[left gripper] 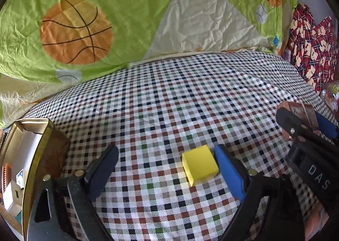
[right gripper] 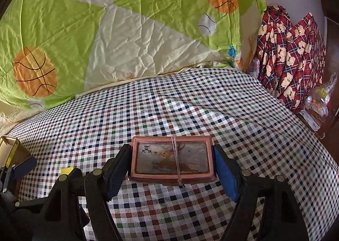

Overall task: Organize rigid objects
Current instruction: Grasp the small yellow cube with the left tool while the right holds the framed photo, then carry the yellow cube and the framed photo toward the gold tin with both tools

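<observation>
Gold-rimmed box (left gripper: 31,152): at 9 o'clock in the left wrist view, cut by the frame edge; contents too small to identify. Yellow block (right gripper: 67,170): mostly hidden behind the left gripper (right gripper: 21,169) at 8 o'clock, right wrist view. Copper tin (left gripper: 300,113): largely covered by the right gripper (left gripper: 307,126) at 3 o'clock. Bagged items (right gripper: 322,96): blurred, at 3 o'clock, unidentifiable.

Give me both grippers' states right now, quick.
Left gripper: open, empty; the yellow block lies on the cloth by its blue finger, ungripped.
Right gripper: closed on the copper-coloured deer box.
</observation>
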### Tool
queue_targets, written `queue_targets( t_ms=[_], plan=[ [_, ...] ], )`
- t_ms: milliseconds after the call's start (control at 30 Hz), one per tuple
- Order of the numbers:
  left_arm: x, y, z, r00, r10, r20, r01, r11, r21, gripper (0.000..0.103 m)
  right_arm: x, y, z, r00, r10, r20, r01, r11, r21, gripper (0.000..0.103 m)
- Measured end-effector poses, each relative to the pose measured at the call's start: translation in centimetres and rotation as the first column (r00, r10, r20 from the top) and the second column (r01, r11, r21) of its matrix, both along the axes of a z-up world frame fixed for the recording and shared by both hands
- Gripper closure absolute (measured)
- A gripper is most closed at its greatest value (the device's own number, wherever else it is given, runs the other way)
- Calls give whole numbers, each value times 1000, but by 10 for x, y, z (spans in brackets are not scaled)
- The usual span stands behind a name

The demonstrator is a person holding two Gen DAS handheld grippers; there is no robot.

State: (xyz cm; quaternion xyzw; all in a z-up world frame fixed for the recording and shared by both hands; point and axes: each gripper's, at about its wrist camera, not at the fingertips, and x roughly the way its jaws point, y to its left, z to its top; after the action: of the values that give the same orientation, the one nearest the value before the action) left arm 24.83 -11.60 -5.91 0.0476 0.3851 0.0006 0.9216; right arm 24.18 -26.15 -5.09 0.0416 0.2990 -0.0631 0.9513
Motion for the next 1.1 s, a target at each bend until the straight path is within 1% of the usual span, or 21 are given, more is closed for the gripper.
queue_targets(
  t_ms=[67,133,167,200,300,367,400,433,500,600,633,667,700,867,1000,1100],
  plan=[
    [-2,-2,2,1000,-13,22,13,1000,-2,12,0,0,-1,1000,-3,-1,3,1000,1,25],
    [-2,-4,1,999,-29,17,29,1000,-2,12,-1,0,0,1000,4,9,-4,1000,11,25],
    [-1,-4,-1,999,-40,1,40,999,-8,14,-2,1,0,1000,5,14,-5,1000,7,25],
    [0,-4,-2,999,-46,-13,46,999,-17,21,-2,2,0,1000,8,19,-8,1000,4,25],
    [2,1,-4,999,-49,-22,48,998,-52,22,-4,7,2,999,27,34,-27,1000,-3,25],
    [2,3,-5,998,-59,-28,57,996,-73,26,-5,11,2,998,43,37,-43,999,-10,25],
    [2,3,-6,997,-70,-36,67,994,-82,35,-5,12,2,998,49,35,-49,999,-10,25],
    [3,3,-8,996,-80,-47,75,993,-88,49,-4,14,2,998,55,33,-55,998,-11,25],
    [5,3,-12,993,-94,-71,87,991,-103,56,-4,14,1,998,63,32,-63,998,-6,25],
    [4,6,-12,993,-99,-69,89,987,-131,56,-4,14,1,997,69,25,-69,998,10,25],
    [4,6,-12,992,-104,-66,94,986,-134,63,-3,14,1,997,72,24,-73,997,15,25],
    [3,4,-13,992,-110,-67,101,986,-133,67,-3,14,1,997,75,24,-75,997,17,25],
    [2,4,-13,991,-115,-69,106,986,-128,79,-3,14,1,997,78,23,-78,997,18,25],
    [-4,15,-9,995,-89,-35,84,988,-133,79,-6,19,1,993,114,31,-115,993,24,25],
    [-17,30,-1,999,-34,39,38,994,-98,79,-8,27,0,985,167,32,-168,985,37,25],
    [-24,44,1,997,10,71,-1,993,-120,79,-12,37,1,977,207,46,-208,978,21,25]
  ],
)
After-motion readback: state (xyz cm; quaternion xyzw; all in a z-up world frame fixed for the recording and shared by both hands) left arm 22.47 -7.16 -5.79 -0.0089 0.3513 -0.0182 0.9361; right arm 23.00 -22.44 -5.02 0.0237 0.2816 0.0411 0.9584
